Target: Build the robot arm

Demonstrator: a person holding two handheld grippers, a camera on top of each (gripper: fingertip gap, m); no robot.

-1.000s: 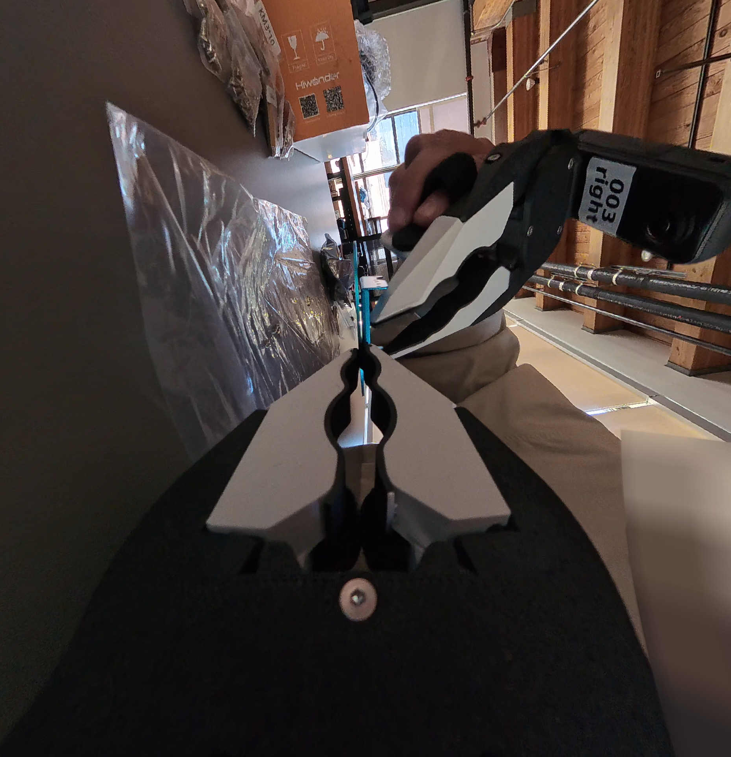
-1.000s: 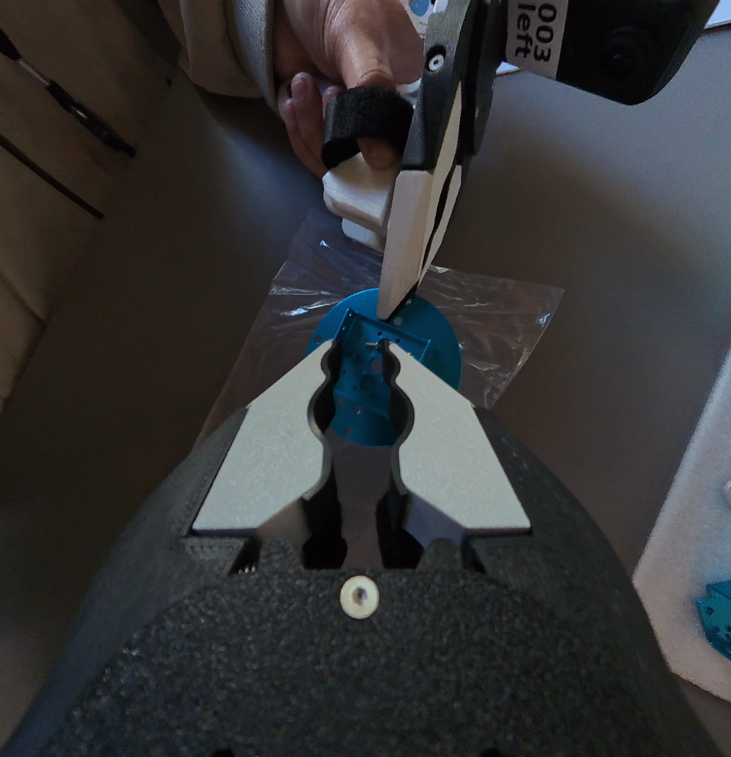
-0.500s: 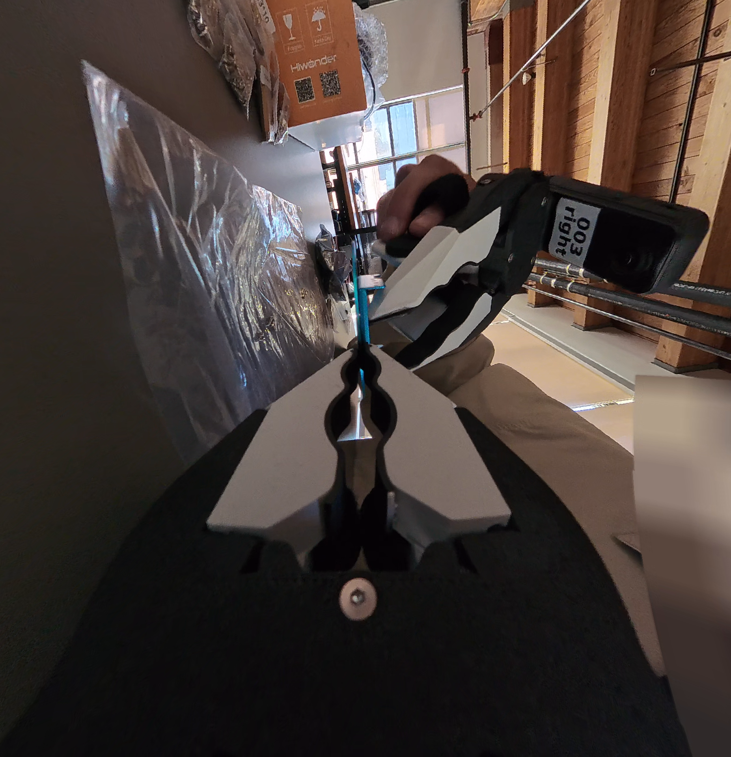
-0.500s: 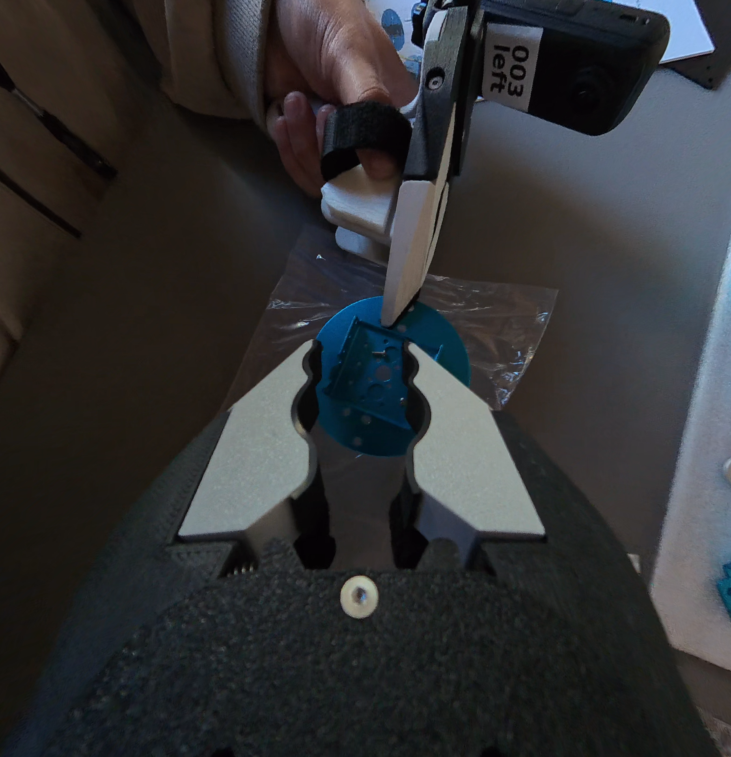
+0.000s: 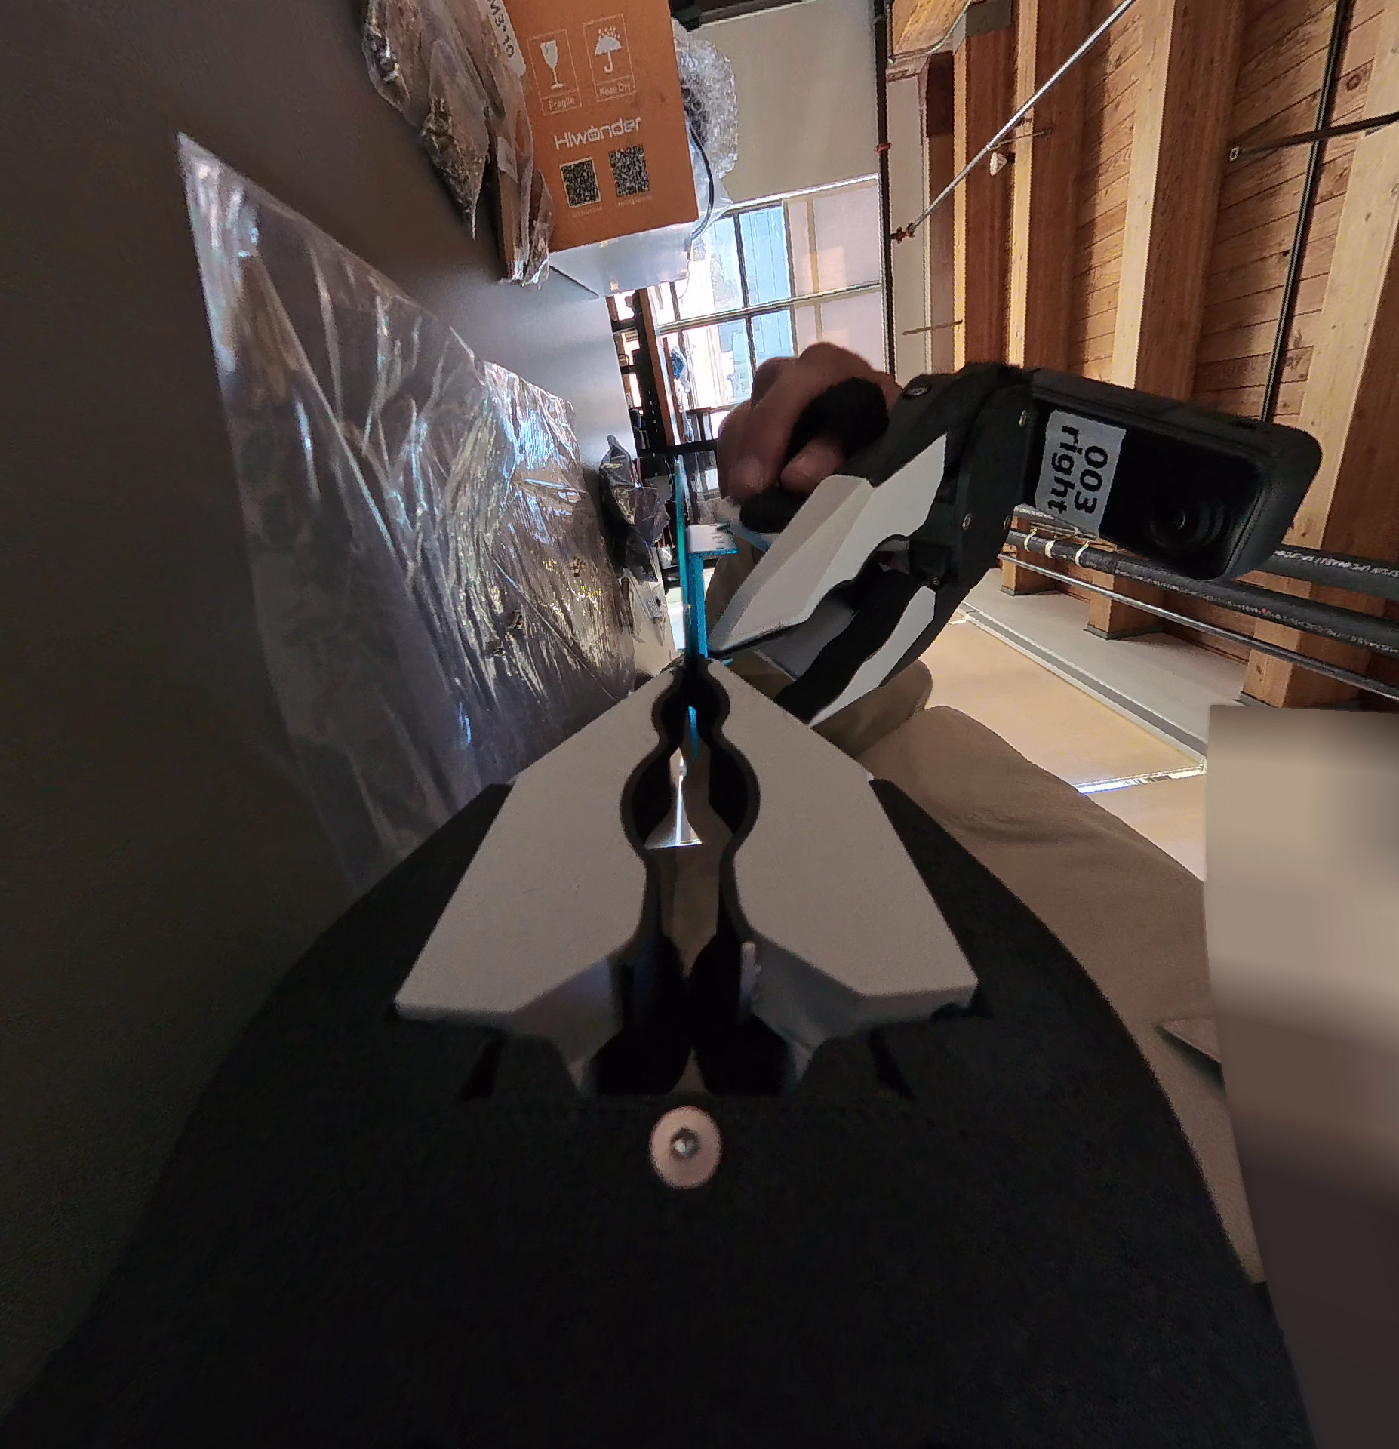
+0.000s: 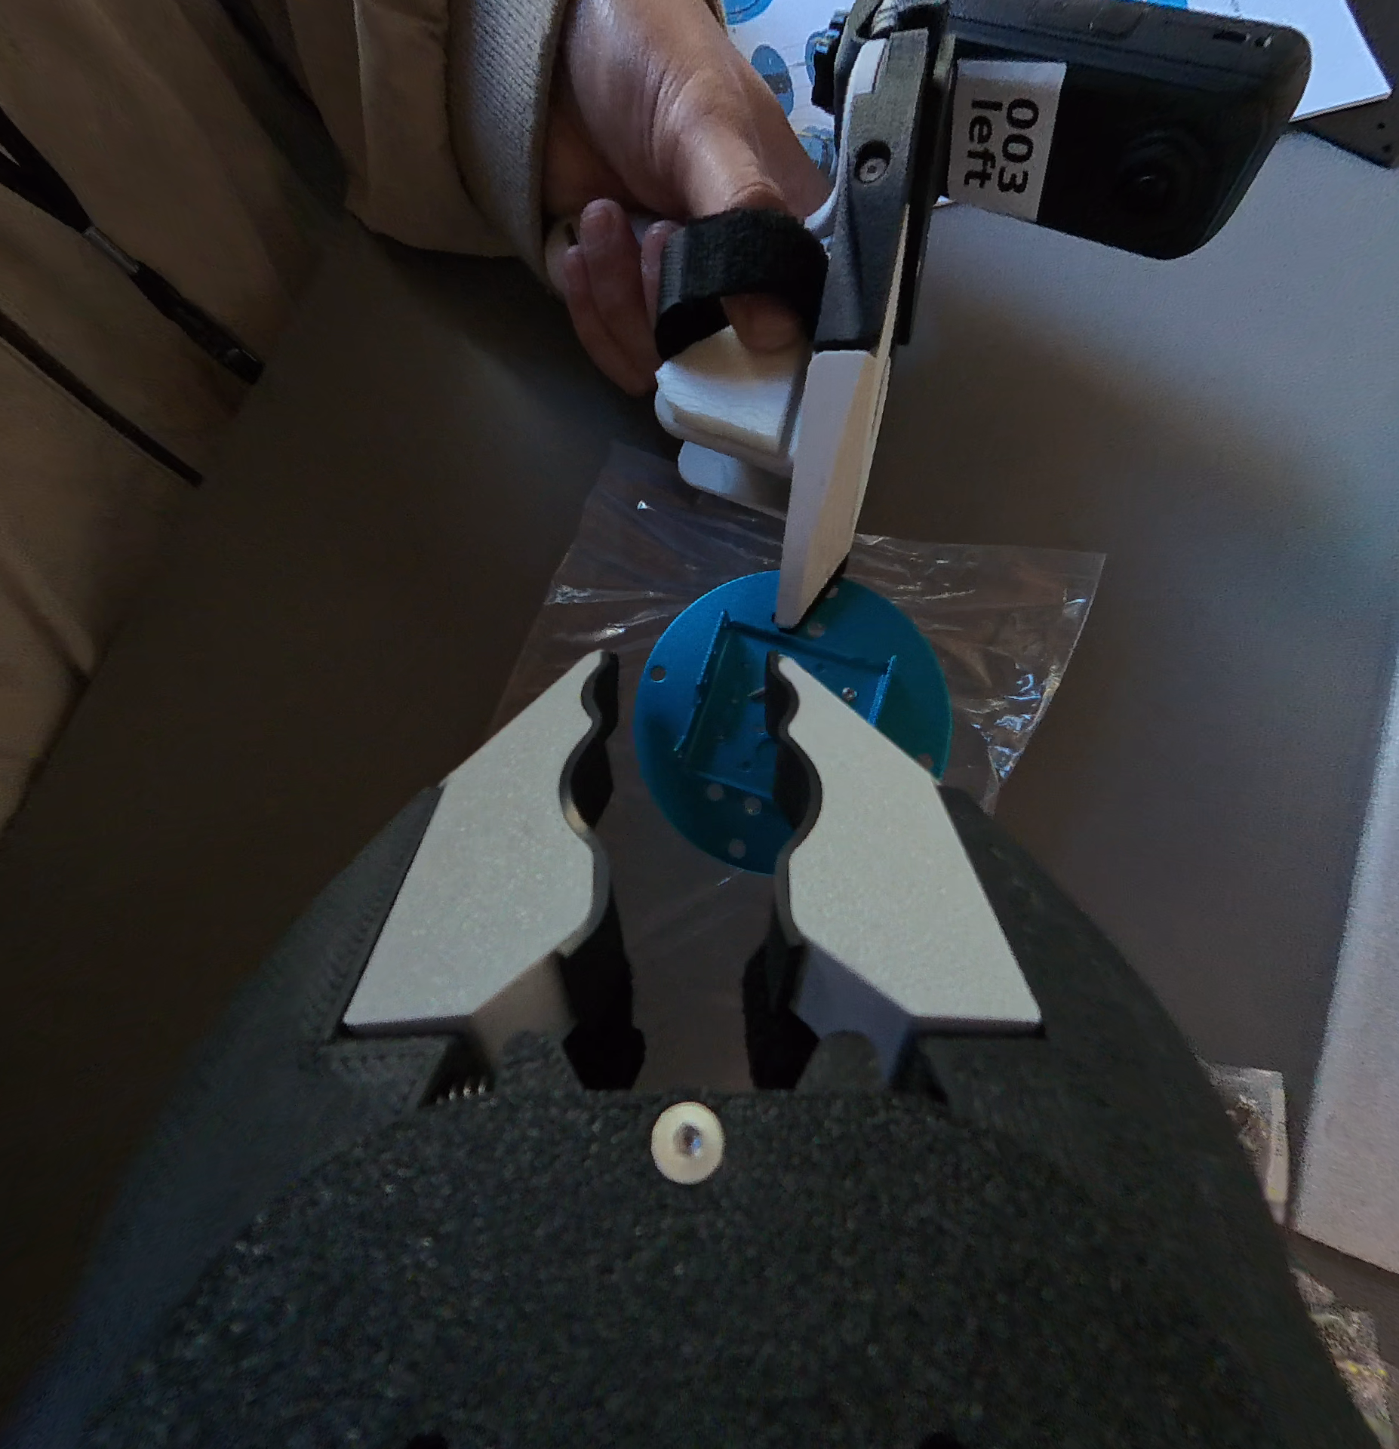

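A round blue metal disc (image 6: 696, 808) with several holes carries a blue U-shaped bracket (image 6: 728, 706) on its face. My left gripper (image 6: 802, 608) is shut on the disc's far rim and holds it just above a clear plastic bag (image 6: 994, 619). In the left wrist view the disc (image 5: 694, 604) is edge-on between my left gripper's closed tips (image 5: 692, 666). My right gripper (image 6: 687, 662) is open and empty, with its tips either side of the bracket's near edge. It also shows in the left wrist view (image 5: 767, 659), just right of the disc.
An orange cardboard box (image 5: 602, 118) and bags of small parts (image 5: 438, 102) stand at the far end of the grey table (image 6: 1151, 392). A white foam sheet (image 6: 1386, 862) lies at the right. A printed sheet (image 6: 790, 78) lies behind the hand. My left and right fingertips are right by each other.
My right gripper has opened from nearly shut at the bracket and drawn back a little. My left gripper keeps its hold on the disc.
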